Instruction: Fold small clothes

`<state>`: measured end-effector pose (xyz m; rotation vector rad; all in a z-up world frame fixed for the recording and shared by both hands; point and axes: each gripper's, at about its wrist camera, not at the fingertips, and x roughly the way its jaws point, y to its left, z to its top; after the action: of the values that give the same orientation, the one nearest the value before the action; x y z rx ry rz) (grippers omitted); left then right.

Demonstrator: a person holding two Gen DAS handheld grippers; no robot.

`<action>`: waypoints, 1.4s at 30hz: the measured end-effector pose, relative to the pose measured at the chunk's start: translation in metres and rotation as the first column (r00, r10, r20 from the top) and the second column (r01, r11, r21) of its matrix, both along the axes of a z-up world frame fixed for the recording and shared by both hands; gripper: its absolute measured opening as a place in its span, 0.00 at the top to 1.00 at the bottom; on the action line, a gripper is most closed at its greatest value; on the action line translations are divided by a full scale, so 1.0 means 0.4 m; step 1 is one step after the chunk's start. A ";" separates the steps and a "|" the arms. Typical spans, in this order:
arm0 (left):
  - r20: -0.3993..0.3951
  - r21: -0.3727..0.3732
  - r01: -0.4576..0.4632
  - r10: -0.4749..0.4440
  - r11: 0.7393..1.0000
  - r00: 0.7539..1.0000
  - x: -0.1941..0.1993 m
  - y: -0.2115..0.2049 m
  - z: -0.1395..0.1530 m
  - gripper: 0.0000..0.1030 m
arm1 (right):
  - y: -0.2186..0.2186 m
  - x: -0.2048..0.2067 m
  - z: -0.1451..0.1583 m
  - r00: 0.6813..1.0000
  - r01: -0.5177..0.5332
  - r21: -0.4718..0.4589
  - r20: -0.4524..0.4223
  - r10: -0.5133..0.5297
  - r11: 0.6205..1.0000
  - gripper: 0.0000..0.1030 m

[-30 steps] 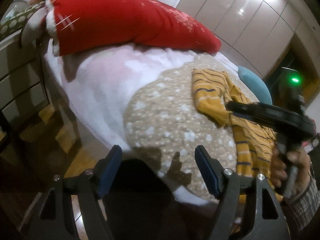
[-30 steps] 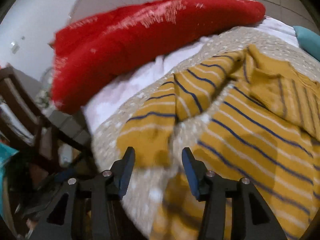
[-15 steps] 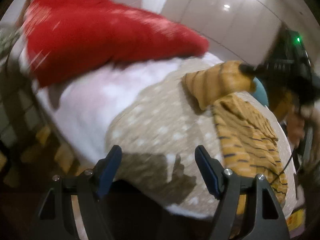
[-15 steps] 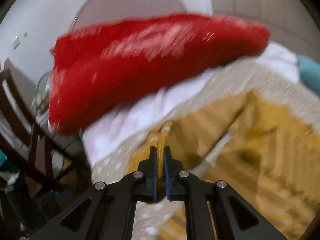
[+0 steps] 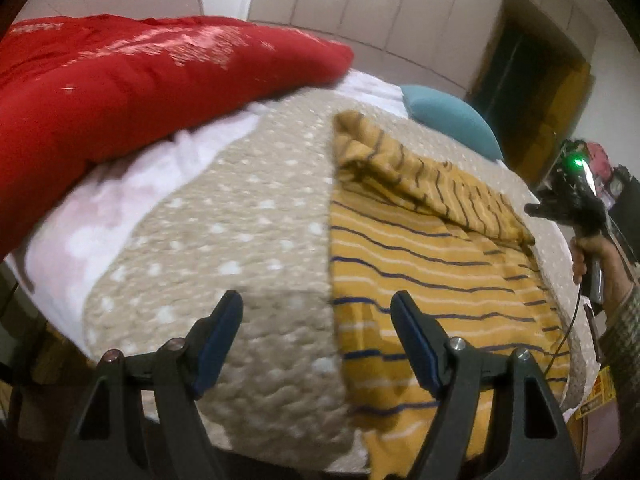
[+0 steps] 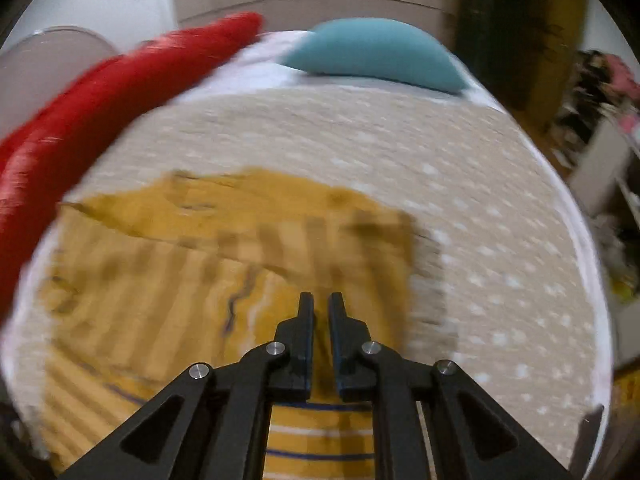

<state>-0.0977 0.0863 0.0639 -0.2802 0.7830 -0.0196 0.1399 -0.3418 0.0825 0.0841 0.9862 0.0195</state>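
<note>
A mustard-yellow garment with navy and white stripes (image 5: 432,268) lies on the beige dotted blanket (image 5: 240,240). Its sleeve (image 5: 424,172) is folded across the top of the body. My left gripper (image 5: 316,336) is open and empty, low over the blanket at the garment's left edge. My right gripper (image 6: 321,312) hovers above the garment (image 6: 168,280) with its jaws nearly together and a narrow gap between them; nothing shows in the gap. In the left wrist view the right gripper (image 5: 572,204) is off the garment's right side, held in a hand.
A big red pillow (image 5: 120,80) lies along the far left of the bed. A teal cushion (image 5: 448,116) sits at the far end. White and pink bedding (image 5: 120,200) shows under the blanket. Cupboards and clutter stand beyond the bed.
The right gripper shut on the sleeve, carried it across the garment's body and pulled back to the right; the sleeve now lies folded over. The left gripper moved right toward the garment, still open.
</note>
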 end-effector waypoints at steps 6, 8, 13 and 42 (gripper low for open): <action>-0.053 0.029 0.038 -0.037 0.999 0.998 0.119 -0.035 -0.016 0.23 | -0.090 -0.098 -0.004 0.997 -0.004 0.168 0.076 -0.008 0.986 0.59; -0.034 0.024 0.041 -0.041 0.999 0.999 0.165 -0.037 0.005 0.23 | -0.091 -0.121 -0.005 0.997 -0.029 0.170 0.081 0.016 0.985 0.59; -0.043 -0.160 0.014 -0.021 0.987 0.999 0.362 0.006 0.009 0.23 | -0.044 -0.131 0.027 0.985 -0.147 0.270 0.129 0.116 0.952 0.59; -0.031 -0.341 -0.085 0.079 0.936 0.996 0.527 0.074 -0.179 0.79 | 0.711 0.444 -0.135 0.947 -0.310 -0.170 -0.146 0.287 0.936 0.82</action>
<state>0.1130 0.1157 -0.0078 -0.6453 0.7819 -0.0754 0.3176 -0.0573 0.0285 -0.2449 1.1090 0.2012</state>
